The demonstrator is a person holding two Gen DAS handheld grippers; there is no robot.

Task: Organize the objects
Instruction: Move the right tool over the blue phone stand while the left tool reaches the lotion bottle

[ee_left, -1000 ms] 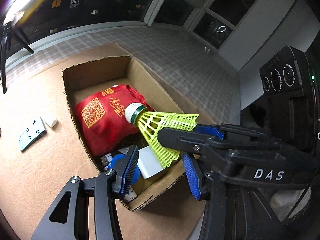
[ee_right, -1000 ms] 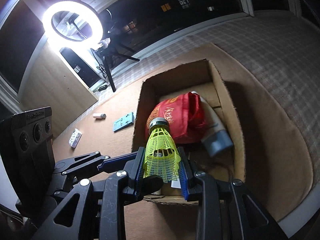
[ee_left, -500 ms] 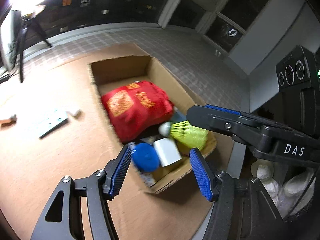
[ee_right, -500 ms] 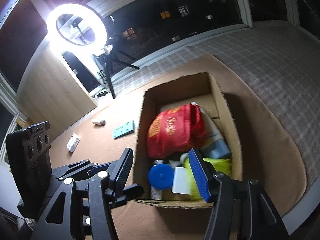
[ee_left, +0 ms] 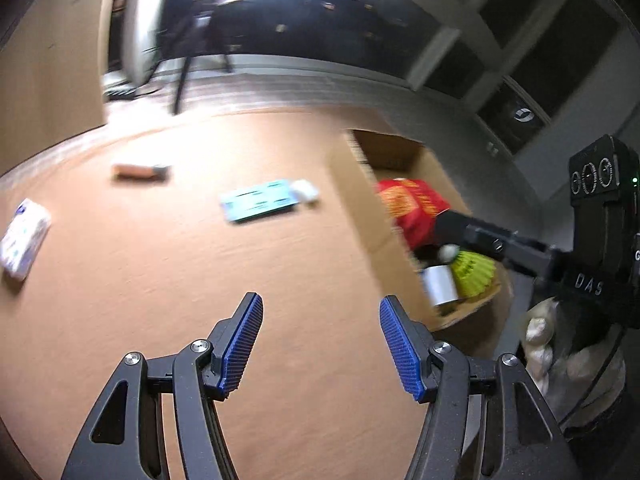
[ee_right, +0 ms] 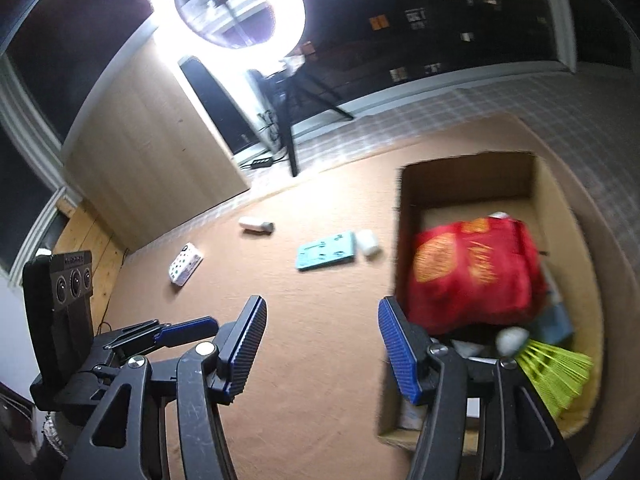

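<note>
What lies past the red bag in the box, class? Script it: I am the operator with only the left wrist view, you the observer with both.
Observer: A pale blue thing lies between the red bag and the box wall, near the shuttlecock.
Operator: What makes the glare up top?
Observer: A lit ring light; a tripod stands below it.
Operator: And the blurred pack at my left?
Observer: A white pack with dark dots on its top face.
</note>
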